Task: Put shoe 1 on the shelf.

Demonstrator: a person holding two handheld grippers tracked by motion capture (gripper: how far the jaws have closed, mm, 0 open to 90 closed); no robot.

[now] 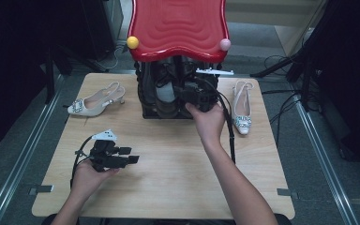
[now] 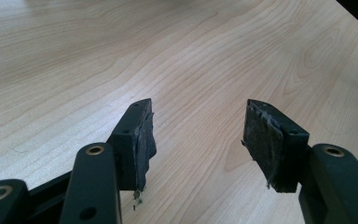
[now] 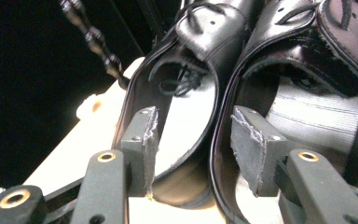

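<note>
A pair of black leather shoes (image 3: 200, 28) stands under a red-topped rack (image 1: 178, 26) at the back middle of the wooden table (image 1: 168, 183). My right gripper (image 3: 193, 140) points into the rack at their heels, jaws open. The touching rims of the two shoes lie between the pads, which do not press on them. In the high view the right gripper (image 1: 190, 95) sits at the rack's front, its fingertips hidden among the shoes (image 1: 166, 101). My left gripper (image 1: 130, 155) rests at the front left, open over bare wood (image 2: 198, 135) with nothing between its pads.
A beige slingback heel (image 1: 96, 101) with a jewelled buckle lies at the back left of the table. Its mate (image 1: 241, 110) lies to the right of the rack, toe toward me. The rack's black frame (image 1: 143, 93) has beaded posts. Dark stands and cables surround the table.
</note>
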